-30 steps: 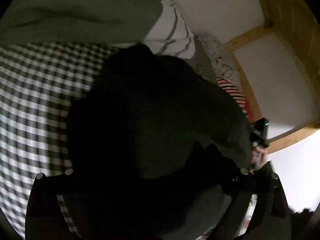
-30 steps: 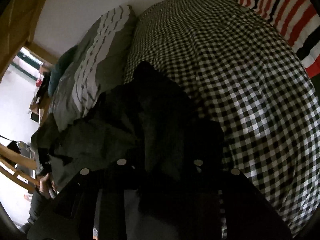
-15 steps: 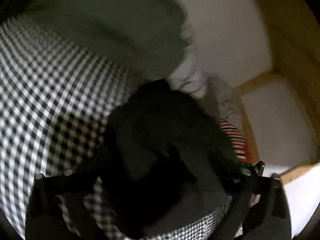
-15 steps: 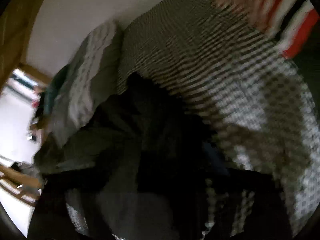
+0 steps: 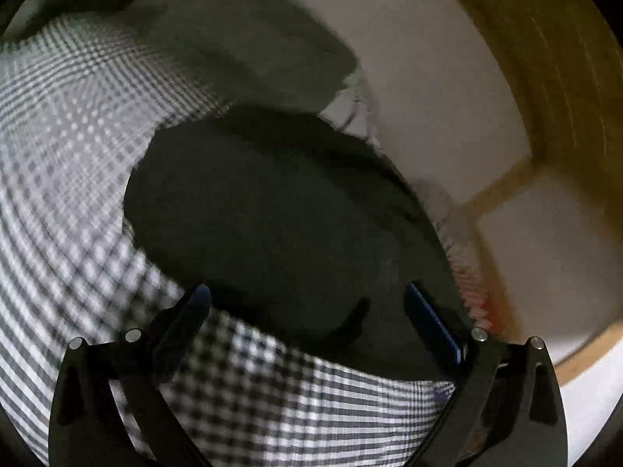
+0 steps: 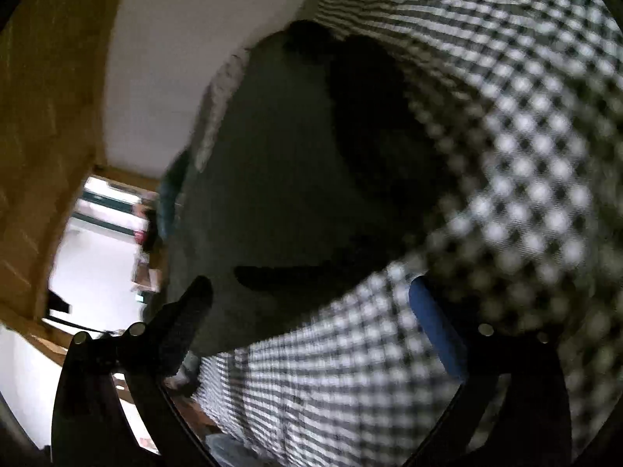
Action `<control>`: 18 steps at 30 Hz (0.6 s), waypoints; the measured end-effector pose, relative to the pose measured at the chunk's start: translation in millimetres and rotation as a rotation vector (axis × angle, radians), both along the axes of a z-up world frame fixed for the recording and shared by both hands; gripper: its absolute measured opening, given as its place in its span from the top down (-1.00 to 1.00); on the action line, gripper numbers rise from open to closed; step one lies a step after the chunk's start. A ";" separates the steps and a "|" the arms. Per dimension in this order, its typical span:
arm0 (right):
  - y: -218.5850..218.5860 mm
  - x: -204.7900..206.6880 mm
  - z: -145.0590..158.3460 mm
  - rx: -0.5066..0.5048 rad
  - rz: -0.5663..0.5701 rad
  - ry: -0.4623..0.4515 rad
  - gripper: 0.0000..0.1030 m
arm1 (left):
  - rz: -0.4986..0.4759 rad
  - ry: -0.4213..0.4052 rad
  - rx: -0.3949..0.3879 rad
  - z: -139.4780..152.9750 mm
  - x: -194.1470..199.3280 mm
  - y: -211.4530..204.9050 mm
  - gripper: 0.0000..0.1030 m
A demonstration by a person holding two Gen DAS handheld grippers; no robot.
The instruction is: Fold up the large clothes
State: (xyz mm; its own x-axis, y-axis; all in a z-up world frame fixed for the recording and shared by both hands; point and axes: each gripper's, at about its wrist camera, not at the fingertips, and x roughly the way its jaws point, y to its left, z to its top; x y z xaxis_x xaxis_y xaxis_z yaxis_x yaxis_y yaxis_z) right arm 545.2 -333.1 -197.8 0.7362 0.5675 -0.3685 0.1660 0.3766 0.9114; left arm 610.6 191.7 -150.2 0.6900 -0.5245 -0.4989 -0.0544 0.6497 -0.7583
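Dark garment [image 5: 280,210] is the thing to fold, and it lies in a flat, rounded heap on the checked bed cover [image 5: 70,179], just ahead of both tools. The left tool [image 5: 307,311] is spread wide with nothing between its fingers; its tips hover over the near edge of the cloth, one finger above the checked cover and the other above the dark fabric. The right tool [image 6: 311,303] is also wide and holds nothing, with its left finger over the garment [image 6: 280,179] and its blue-padded finger over the checked cover [image 6: 525,148]. I judge that the cloth is laid down so that a fold can settle, and that the tools are free to choose a new edge to take. Both views are blurred, so seams, sleeves and the exact fold lines cannot be made out.

Beyond the garment, a grey-green blanket or pillow [image 5: 249,39] lies further up the bed. A white wall [image 5: 428,78] stands behind it, crossed by pale wooden beams [image 5: 502,179] that look like a bed frame. In the right view, a bright opening [image 6: 101,241] shows more of the room, too blurred to read.
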 end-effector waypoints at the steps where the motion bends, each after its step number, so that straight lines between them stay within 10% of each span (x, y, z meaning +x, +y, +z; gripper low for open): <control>1: 4.9 10.0 -0.2 0.018 -0.001 -0.003 -0.94 | 0.013 0.046 -0.112 -18.1 0.3 6.9 -0.89; 4: 14.7 31.1 -5.2 -0.021 -0.031 0.058 -0.95 | 0.083 0.147 -0.293 -57.0 7.5 16.3 -0.89; 8: 22.9 46.3 -6.0 -0.027 -0.084 0.072 -0.95 | 0.071 0.021 -0.289 -41.8 23.7 9.8 -0.89; 18: 27.7 59.9 -12.6 -0.005 -0.124 0.060 -0.96 | 0.178 0.217 -0.397 -64.7 70.0 8.1 -0.89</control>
State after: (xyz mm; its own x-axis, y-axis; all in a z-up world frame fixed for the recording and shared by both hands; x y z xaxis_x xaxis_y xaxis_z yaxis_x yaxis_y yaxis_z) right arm 605.1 -305.4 -210.4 0.7771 0.4716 -0.4168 0.2657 0.3544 0.8965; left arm 680.6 199.8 -214.9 0.6887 -0.5864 -0.4264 -0.3228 0.2786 -0.9045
